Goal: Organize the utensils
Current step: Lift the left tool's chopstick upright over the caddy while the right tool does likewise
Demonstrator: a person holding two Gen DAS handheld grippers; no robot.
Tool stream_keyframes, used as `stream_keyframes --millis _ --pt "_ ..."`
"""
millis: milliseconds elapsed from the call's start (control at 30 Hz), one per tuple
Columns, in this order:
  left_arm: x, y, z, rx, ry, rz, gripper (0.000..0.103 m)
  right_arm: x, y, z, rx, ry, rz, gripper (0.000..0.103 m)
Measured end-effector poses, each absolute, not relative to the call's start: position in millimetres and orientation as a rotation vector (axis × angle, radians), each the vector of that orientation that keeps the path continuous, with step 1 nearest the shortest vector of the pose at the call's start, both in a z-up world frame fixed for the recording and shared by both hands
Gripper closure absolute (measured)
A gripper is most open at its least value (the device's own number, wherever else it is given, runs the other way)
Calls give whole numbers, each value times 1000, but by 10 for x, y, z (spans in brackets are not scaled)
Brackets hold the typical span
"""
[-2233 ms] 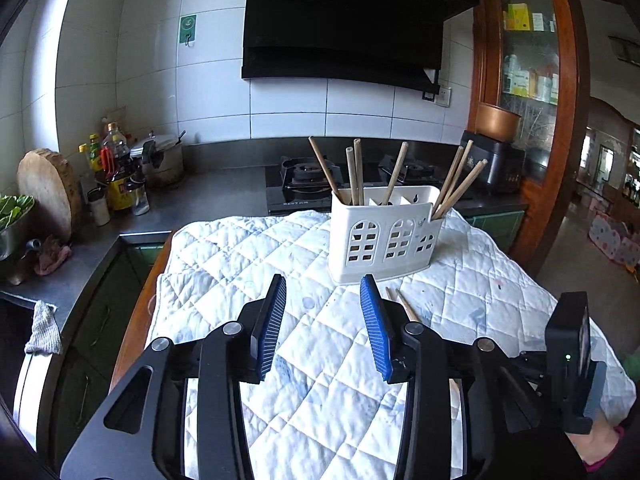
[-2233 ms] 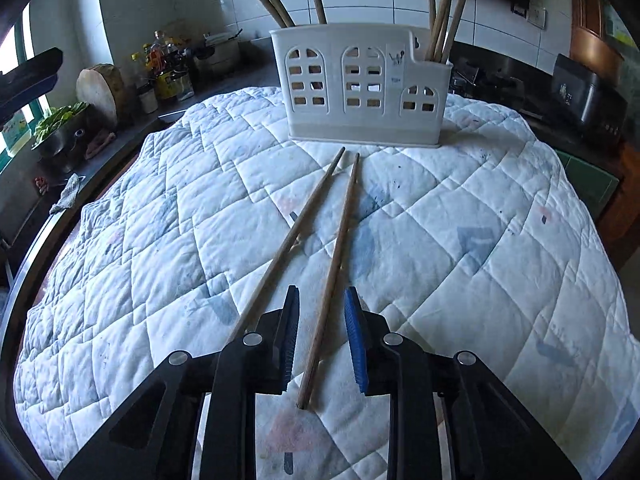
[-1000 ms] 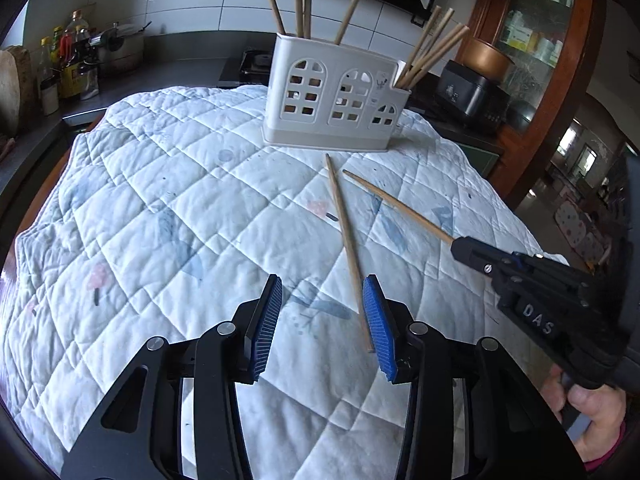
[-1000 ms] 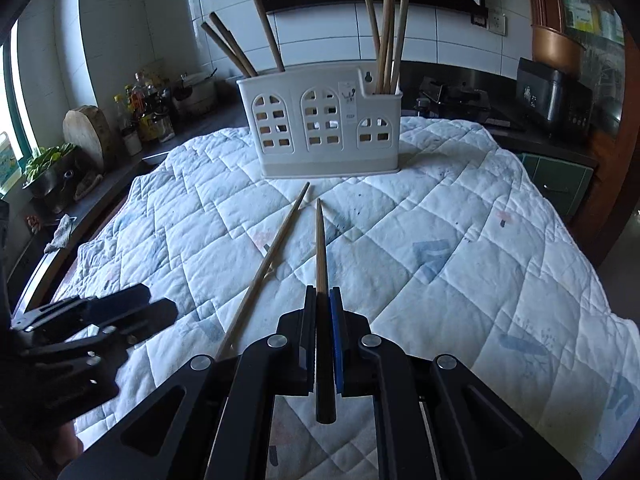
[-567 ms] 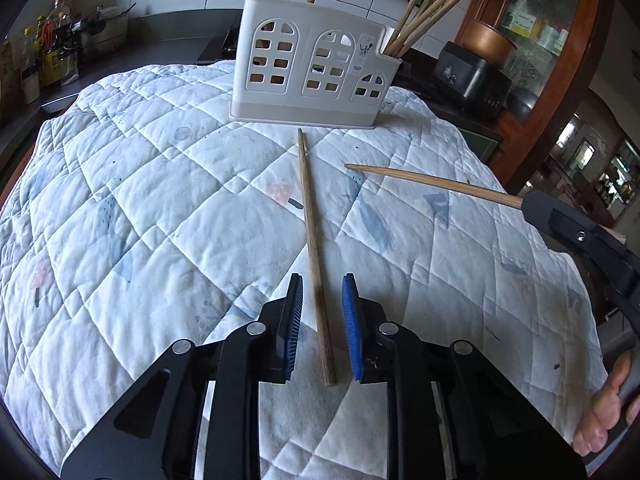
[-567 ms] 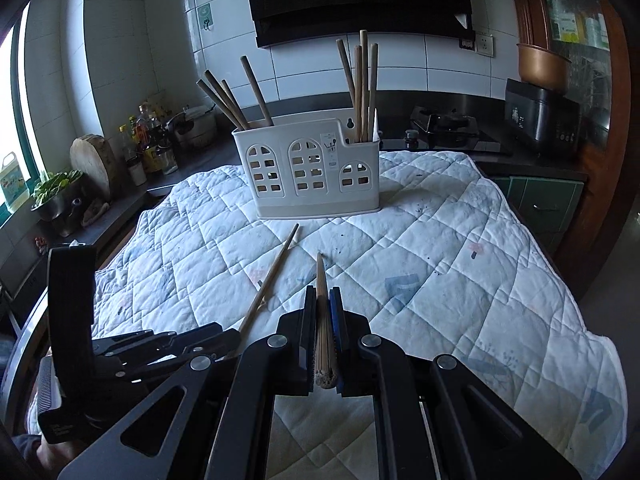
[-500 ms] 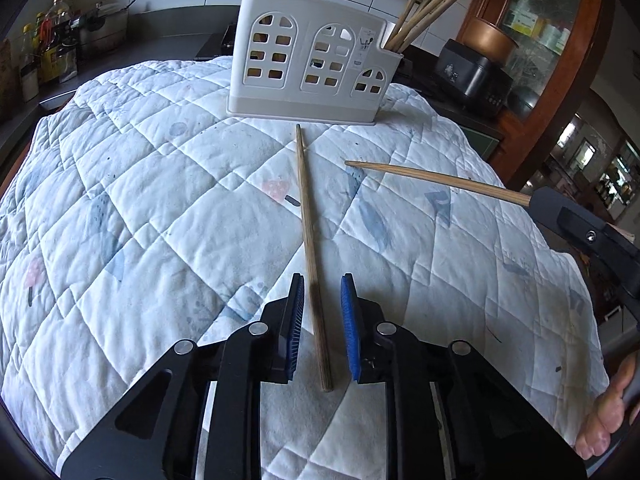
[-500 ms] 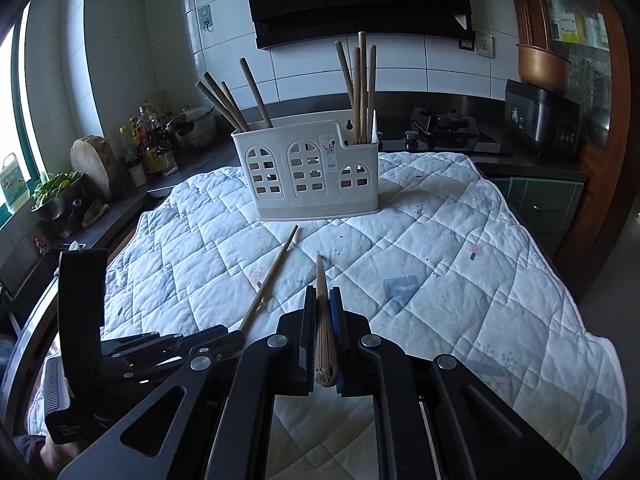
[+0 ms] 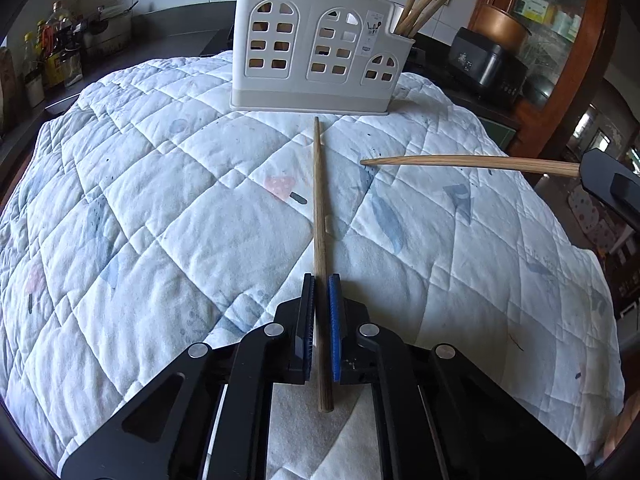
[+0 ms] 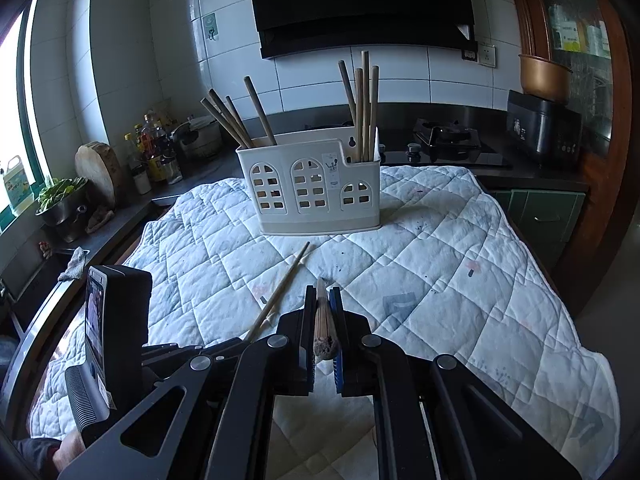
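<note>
Now both handheld grippers have a wooden chopstick pinched near its thick end. The left gripper (image 9: 320, 280) has just been closing and its blue pads now clamp the chopstick on the quilt (image 9: 319, 200), which lies flat with its thin tip just short of the white utensil caddy (image 9: 316, 44). The right gripper (image 10: 322, 292) is closed on the second chopstick (image 9: 472, 161), held clear of the cloth and pointing across toward the first. To do this step well, the left hand should probably lift straight up before swinging, keeping the stick level so its tip does not snag the fabric, then tilt it tip-down over a compartment. Other chopsticks already stand in the caddy's left and right sections; which one suits these two is hard to tell. Underfoot is a soft, white quilted cloth (image 9: 140, 200) with faint blue prints, draped over a table. Around it is a kitchen: tiled wall, dark range hood (image 10: 360, 4), gas hob, bottles and a round chopping block.
</note>
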State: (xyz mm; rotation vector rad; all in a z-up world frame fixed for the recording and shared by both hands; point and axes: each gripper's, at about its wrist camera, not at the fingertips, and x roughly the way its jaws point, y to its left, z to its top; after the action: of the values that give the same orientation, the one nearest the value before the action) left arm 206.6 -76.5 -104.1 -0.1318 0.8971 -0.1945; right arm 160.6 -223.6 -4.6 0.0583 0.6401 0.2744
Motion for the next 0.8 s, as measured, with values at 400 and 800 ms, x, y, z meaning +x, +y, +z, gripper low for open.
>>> stream_keyframes --millis 400,800 --pt "1896 -517 -428 -118 731 -258 98 1771 -2196 218 2 638 328 96" --pt "2129 -293 186 -81 650 -299 98 2262 -2196 956 -101 649 398 96"
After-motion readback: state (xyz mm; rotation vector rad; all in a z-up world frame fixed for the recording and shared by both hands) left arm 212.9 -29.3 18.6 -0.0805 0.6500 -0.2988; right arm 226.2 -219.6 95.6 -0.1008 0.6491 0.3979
